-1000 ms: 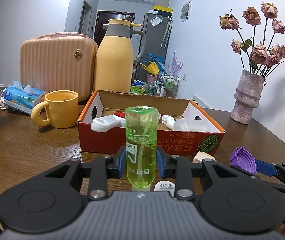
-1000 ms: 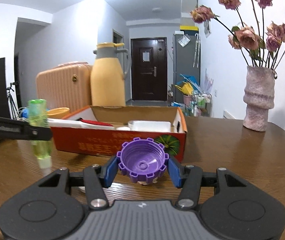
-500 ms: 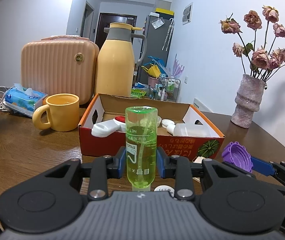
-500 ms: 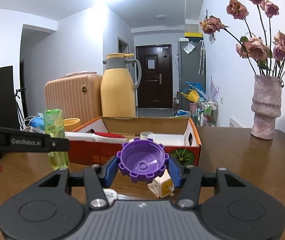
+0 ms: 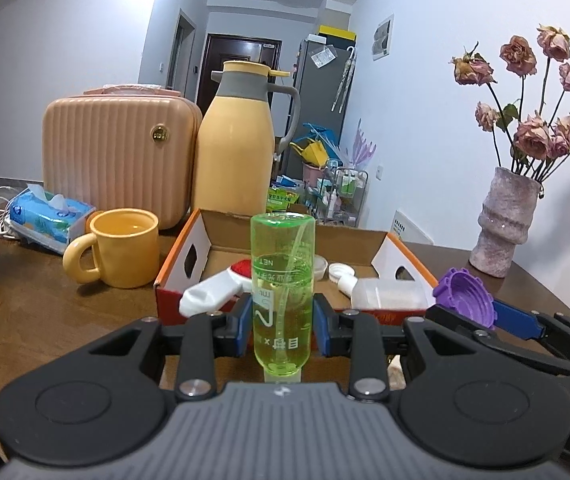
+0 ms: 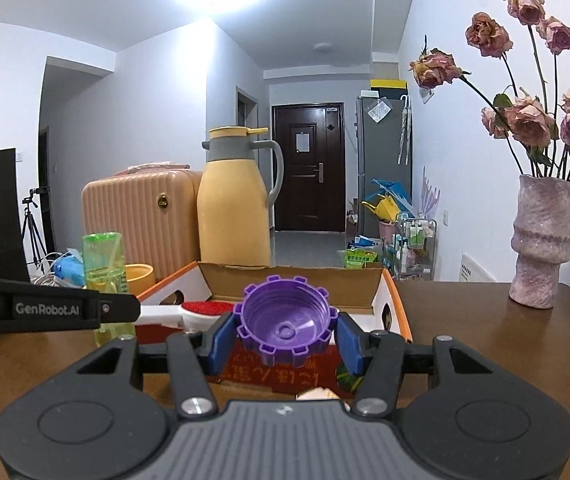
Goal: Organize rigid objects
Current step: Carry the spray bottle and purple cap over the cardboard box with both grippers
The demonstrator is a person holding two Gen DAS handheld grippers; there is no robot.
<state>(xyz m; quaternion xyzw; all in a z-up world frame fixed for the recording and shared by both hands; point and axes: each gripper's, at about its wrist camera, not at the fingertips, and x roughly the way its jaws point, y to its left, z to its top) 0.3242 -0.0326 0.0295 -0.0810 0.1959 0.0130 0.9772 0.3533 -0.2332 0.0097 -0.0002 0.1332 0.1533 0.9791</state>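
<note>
My left gripper [image 5: 283,326] is shut on a clear green bottle [image 5: 282,280], held upside down with its neck at the bottom. My right gripper [image 6: 285,336] is shut on a purple notched cap [image 6: 285,326], its hollow side facing the camera. Both hang in front of an open orange-rimmed cardboard box [image 5: 369,240] that holds a white and red brush [image 5: 213,292], a clear plastic container [image 5: 389,294] and small white caps. In the left wrist view the purple cap [image 5: 465,296] shows at the right; in the right wrist view the green bottle [image 6: 105,264] shows at the left.
On the wooden table [image 5: 25,312] stand a yellow mug [image 5: 125,252], a yellow thermos jug [image 5: 237,160], a peach case [image 5: 117,160], a tissue pack [image 5: 49,220] and a vase of dried roses [image 5: 505,224]. A small white object [image 6: 319,394] lies before the box.
Both grippers have risen and moved closer to the box with their loads. The box's inside shows more, and the small items on the table have sunk under the gripper bodies.
</note>
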